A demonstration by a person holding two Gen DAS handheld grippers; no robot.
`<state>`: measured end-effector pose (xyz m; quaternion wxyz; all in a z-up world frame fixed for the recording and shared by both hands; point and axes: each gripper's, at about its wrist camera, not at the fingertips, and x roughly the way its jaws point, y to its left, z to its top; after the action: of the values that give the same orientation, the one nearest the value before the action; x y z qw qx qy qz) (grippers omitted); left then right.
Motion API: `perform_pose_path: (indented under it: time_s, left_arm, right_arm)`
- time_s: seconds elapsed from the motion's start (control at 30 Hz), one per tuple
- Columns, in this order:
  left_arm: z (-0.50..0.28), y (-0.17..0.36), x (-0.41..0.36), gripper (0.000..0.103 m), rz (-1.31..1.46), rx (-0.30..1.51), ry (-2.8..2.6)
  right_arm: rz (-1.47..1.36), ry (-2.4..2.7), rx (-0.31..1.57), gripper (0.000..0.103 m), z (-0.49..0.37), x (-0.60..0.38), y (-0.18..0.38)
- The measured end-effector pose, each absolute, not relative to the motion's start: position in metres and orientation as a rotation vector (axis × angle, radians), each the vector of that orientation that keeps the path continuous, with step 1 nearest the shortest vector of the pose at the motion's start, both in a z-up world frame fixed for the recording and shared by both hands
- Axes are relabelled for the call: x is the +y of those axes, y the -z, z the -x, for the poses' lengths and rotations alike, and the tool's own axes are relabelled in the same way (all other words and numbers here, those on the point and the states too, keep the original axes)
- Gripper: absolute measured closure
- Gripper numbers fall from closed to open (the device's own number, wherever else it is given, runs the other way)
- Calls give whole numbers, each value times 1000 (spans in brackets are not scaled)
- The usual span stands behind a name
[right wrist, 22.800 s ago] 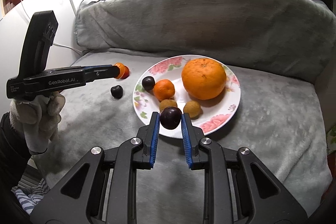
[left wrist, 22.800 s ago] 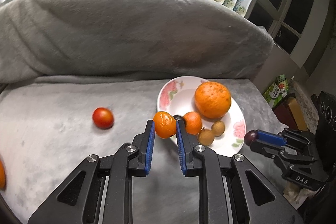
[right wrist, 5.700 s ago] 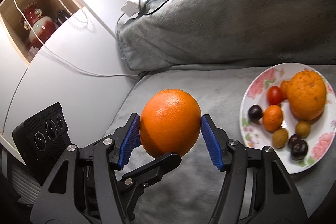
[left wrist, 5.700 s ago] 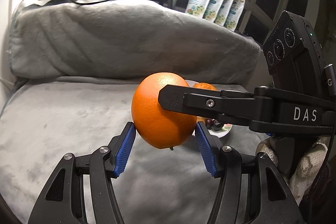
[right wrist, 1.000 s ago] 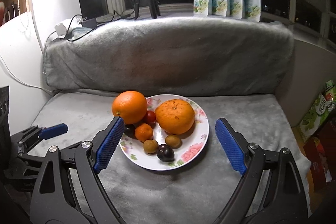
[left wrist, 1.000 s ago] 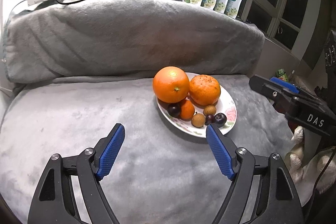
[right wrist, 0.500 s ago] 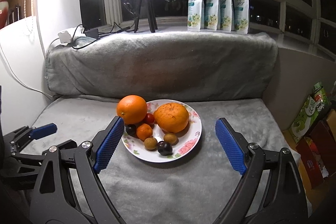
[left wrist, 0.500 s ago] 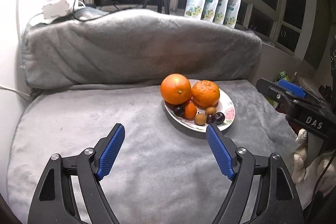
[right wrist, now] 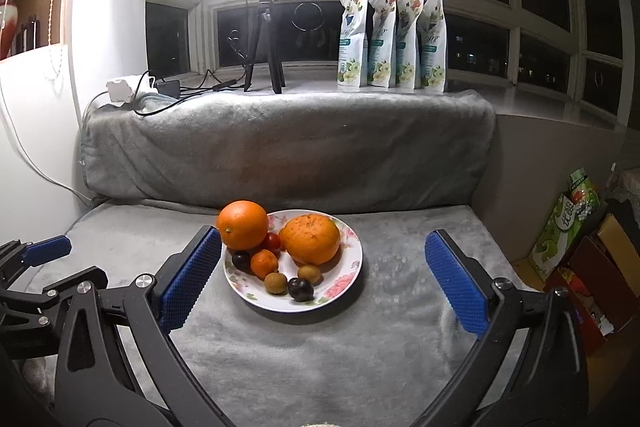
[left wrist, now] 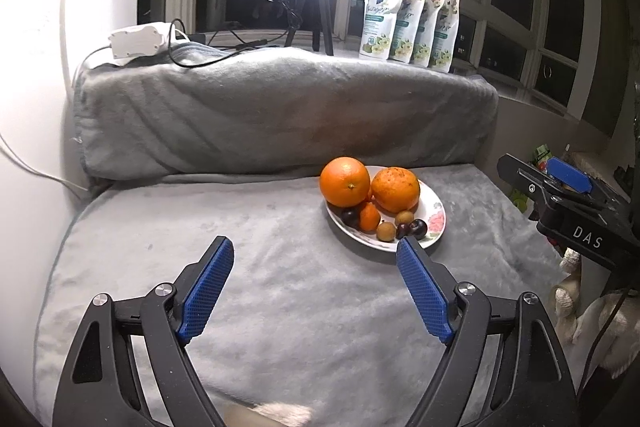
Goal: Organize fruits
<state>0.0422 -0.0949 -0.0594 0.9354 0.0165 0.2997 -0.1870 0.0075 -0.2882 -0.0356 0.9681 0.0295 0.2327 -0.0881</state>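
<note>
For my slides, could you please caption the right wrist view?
Right gripper opening, empty, before a floral plate of fruit on a grey blanket.

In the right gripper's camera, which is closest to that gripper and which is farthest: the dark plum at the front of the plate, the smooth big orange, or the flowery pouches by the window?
1. Dark plum, at the plate's front edge, nearest the right gripper.
2. Smooth big orange, at the plate's back left.
3. Flowery pouches, on the windowsill behind the grey cushion, farthest.

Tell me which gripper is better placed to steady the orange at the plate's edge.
Left, marginally: the orange sits on the plate's left rim, nearer the left gripper. Both grippers are empty, jaws opening.
</note>
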Motion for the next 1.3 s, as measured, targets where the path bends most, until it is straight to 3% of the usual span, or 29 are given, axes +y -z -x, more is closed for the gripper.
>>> perform_pose_path:
  time_s: [0.33,1.3]
  left_arm:
    - [-46,54,-81,5,-23,604,328]
    - [-50,56,-80,4,-46,600,301]
  right_arm:
    - [-78,179,485,0,-14,-289,39]
    - [-54,177,487,0,-15,-277,40]
